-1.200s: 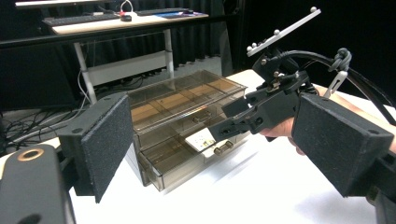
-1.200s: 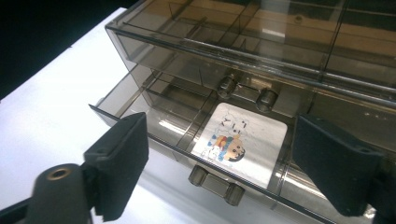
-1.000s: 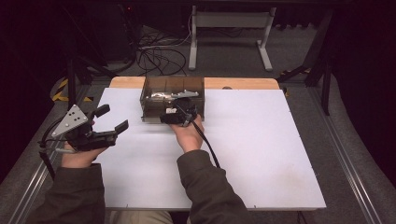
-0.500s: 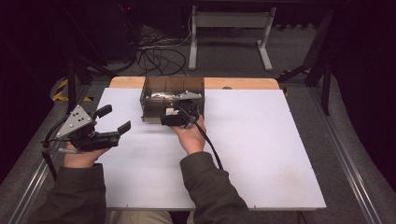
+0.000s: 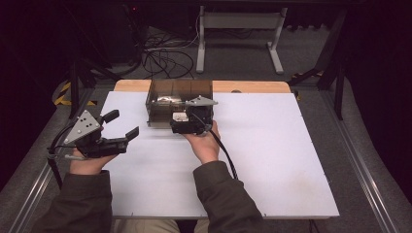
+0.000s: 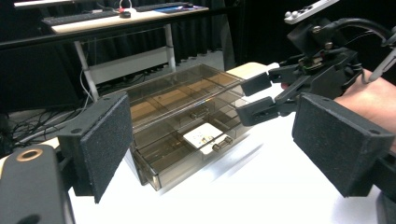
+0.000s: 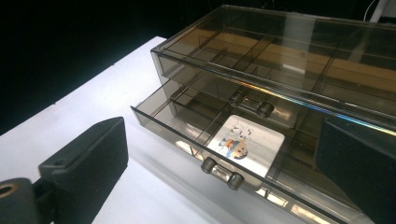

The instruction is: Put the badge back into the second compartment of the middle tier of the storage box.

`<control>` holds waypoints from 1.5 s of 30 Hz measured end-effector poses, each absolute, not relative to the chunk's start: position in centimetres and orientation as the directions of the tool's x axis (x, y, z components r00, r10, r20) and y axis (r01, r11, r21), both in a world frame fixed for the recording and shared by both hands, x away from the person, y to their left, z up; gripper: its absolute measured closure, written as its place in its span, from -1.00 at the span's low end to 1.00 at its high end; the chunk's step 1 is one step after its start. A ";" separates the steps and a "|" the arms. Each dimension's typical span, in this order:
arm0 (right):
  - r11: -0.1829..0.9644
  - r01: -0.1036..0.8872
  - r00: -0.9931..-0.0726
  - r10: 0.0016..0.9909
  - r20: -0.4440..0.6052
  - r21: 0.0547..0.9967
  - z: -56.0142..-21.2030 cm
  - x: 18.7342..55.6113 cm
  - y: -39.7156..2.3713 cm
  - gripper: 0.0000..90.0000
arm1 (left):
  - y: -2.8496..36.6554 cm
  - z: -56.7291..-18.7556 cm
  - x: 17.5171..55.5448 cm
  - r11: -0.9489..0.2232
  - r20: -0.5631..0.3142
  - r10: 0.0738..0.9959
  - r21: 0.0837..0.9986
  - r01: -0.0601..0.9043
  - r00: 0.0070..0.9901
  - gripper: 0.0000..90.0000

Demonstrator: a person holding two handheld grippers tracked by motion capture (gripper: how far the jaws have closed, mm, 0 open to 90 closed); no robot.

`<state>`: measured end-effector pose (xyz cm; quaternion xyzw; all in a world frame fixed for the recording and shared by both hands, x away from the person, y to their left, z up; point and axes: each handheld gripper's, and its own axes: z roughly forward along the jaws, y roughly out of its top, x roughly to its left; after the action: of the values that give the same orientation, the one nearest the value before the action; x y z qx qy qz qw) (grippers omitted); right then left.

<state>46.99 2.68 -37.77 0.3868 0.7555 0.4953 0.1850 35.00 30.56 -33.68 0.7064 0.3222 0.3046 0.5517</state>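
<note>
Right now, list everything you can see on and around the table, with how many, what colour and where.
Drawer box: one, smoky clear plastic, far middle of the table; top tray divided into compartments, upper drawer shut.
Lower drawer: one, same smoky plastic, pulled partly out.
Card: one, white with a small picture, lying flat in the lower drawer.
Drawer handles: two, clear bar with dark ends, one per drawer front.
Table: one, white top with a wooden strip at the far edge.
Cables: a tangle, black, on the floor beyond the table.
Left gripper: one, black, at the table's left edge, open and holding nothing.
Right gripper: one, black, at the box front, open.
</note>
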 end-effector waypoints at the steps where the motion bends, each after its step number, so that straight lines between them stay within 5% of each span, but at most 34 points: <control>1: 0.206 0.398 -0.634 0.766 0.106 0.894 -37.7 46.9 2.5 -0.94 | 30.5 -33.7 35.0 -0.183 0.074 0.792 0.976 0.120 0.606 -0.70; 45: 0.083 0.230 -0.715 0.690 0.110 0.970 -35.8 41.5 -5.8 -1.00 | 28.3 -34.4 34.5 -0.193 0.074 0.784 0.973 0.129 0.617 -0.73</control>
<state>41.52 -5.81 -35.78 0.3240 0.7100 0.5945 0.1936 34.52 28.29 -34.39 0.7124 0.3204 0.2983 0.5485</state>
